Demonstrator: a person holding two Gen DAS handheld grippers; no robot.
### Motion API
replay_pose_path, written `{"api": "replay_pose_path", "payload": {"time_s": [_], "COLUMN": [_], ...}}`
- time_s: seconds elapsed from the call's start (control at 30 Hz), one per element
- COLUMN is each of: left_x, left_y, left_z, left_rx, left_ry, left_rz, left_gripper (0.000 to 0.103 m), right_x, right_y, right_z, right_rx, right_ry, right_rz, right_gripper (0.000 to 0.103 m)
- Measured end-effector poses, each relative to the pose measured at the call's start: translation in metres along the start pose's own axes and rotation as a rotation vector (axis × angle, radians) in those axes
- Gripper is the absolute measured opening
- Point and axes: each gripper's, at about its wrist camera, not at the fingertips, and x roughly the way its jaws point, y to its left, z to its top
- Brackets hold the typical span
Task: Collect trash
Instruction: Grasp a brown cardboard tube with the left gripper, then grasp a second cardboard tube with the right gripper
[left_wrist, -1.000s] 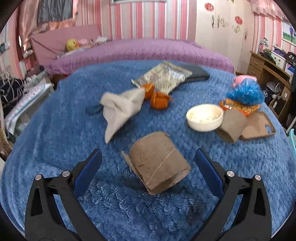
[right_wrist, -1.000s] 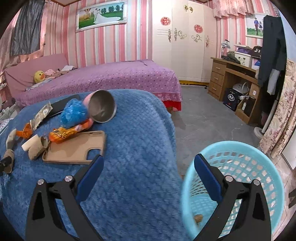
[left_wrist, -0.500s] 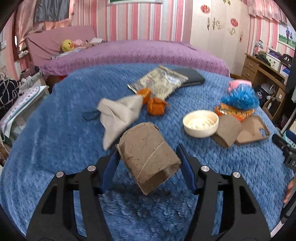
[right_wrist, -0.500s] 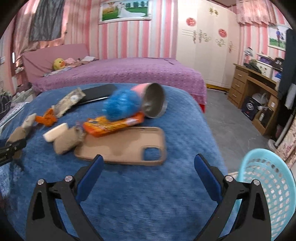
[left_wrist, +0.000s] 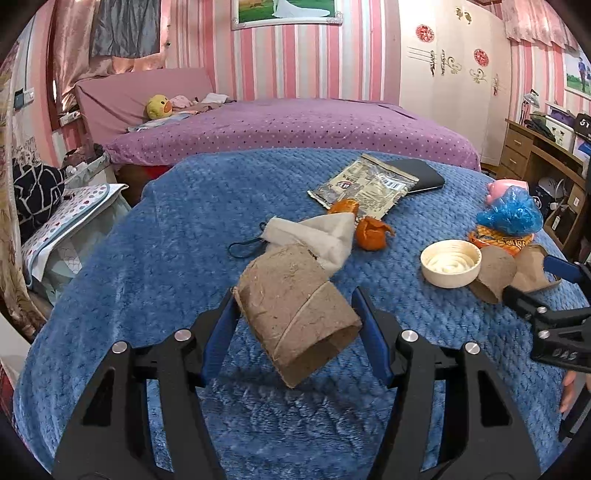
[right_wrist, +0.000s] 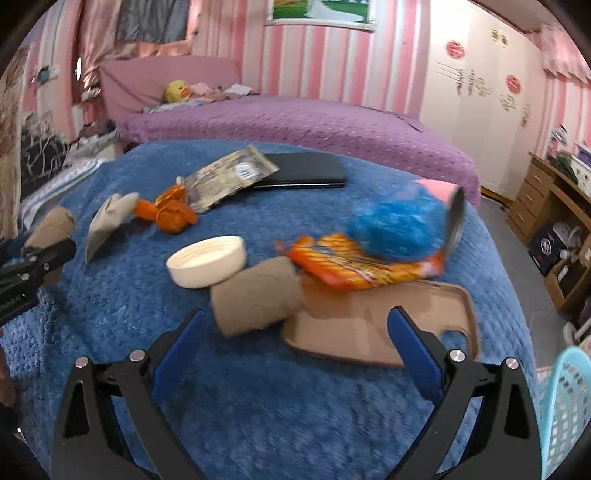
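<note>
My left gripper (left_wrist: 295, 306) is shut on a brown cardboard tube (left_wrist: 299, 310), which it holds just above the blue blanket (left_wrist: 147, 258). In the right wrist view the same tube (right_wrist: 51, 225) shows at the far left. My right gripper (right_wrist: 295, 325) is open, with nothing between its fingers. It hovers in front of a second cardboard tube (right_wrist: 258, 299) and a tan phone case (right_wrist: 388, 328). More litter lies beyond: a white lid (right_wrist: 207, 260), orange peel (right_wrist: 170, 214), a crumpled tissue (right_wrist: 107, 221), a silver wrapper (right_wrist: 225, 177), an orange snack bag (right_wrist: 354, 266) and a blue plastic bag (right_wrist: 399, 225).
A light blue basket (right_wrist: 565, 413) stands off the blanket's edge at the lower right. A black phone (right_wrist: 306, 173) and a tipped pink cup (right_wrist: 443, 192) lie at the back. A purple bed (left_wrist: 295, 125) is behind, and a wooden desk (right_wrist: 554, 206) stands to the right.
My left gripper closed on the cardboard tube and lifted it off the blanket. My right gripper swung left, away from the basket, to the litter by the phone case.
</note>
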Motion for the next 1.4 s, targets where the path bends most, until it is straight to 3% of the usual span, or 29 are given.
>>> {"api": "replay_pose_path", "payload": {"time_s": [0.1, 0.13, 0.17, 0.2, 0.33, 0.67, 1.4], "left_x": [-0.001, -0.002, -0.003, -0.003, -0.006, -0.018, -0.038], "left_y": [0.0, -0.001, -0.002, -0.004, -0.012, -0.043, -0.15], "left_z": [0.0, 0.0, 0.0, 0.0, 0.001, -0.002, -0.02], "left_rx": [-0.003, -0.001, 0.001, 0.002, 0.016, 0.036, 0.106], "left_ry": [-0.004, -0.007, -0.009, -0.007, -0.015, -0.039, -0.043], "left_rz": [-0.005, -0.004, -0.002, -0.006, -0.011, -0.053, -0.152], "left_gripper": [0.061, 0.061, 0.061, 0.061, 0.061, 0.061, 0.061], "right_x": [0.01, 0.013, 0.015, 0.017, 0.005, -0.041, -0.104], "right_y": [0.01, 0.013, 0.016, 0.017, 0.006, -0.045, -0.203], "right_z": [0.004, 0.005, 0.004, 0.004, 0.001, -0.014, -0.071], "right_rx": [-0.022, -0.038, -0.05, -0.058, -0.021, 0.025, 0.157], "right_ry": [0.029, 0.044, 0.052, 0.06, 0.018, -0.052, -0.05], "right_rz": [0.038, 0.052, 0.062, 0.069, 0.097, 0.025, -0.186], "right_gripper": [0.088, 0.079, 0.063, 0.057, 0.057, 0.057, 0.057]}}
